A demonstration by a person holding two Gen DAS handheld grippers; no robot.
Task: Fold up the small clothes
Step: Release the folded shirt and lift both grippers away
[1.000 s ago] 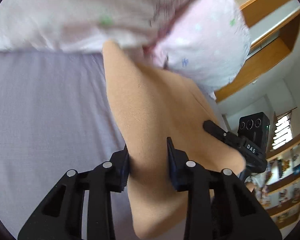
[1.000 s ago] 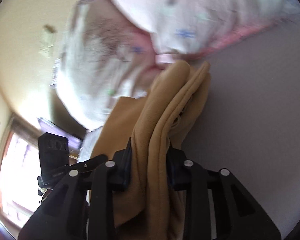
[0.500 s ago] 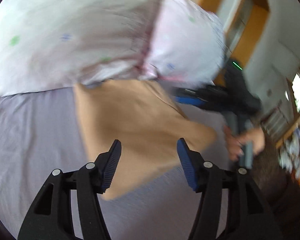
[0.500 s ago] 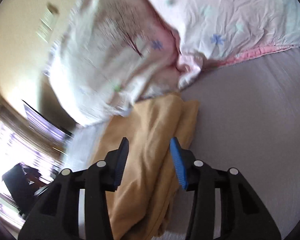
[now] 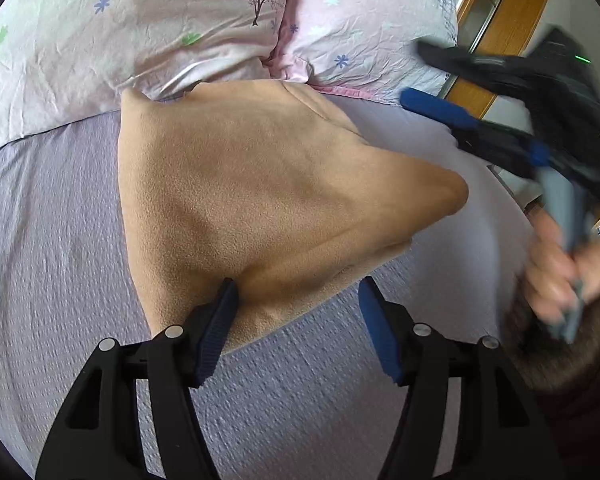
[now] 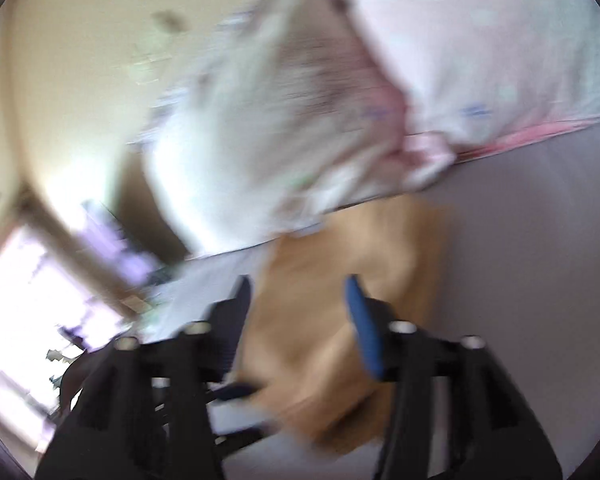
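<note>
Both tongs, clamped on the tan fleece garment [image 5: 268,192] a second ago, have let go. The left gripper [image 5: 298,330] stands wide open and empty, its left pad touching the cloth's near edge. The right gripper [image 6: 300,324], blurred, is likewise parted with nothing between its jaws. The garment lies folded at centre frame on the lilac bedsheet [image 5: 52,240], its far edge against the floral pillows [image 5: 160,28] at top. Judgement: this fold is laid down. No containers are visible.
</note>
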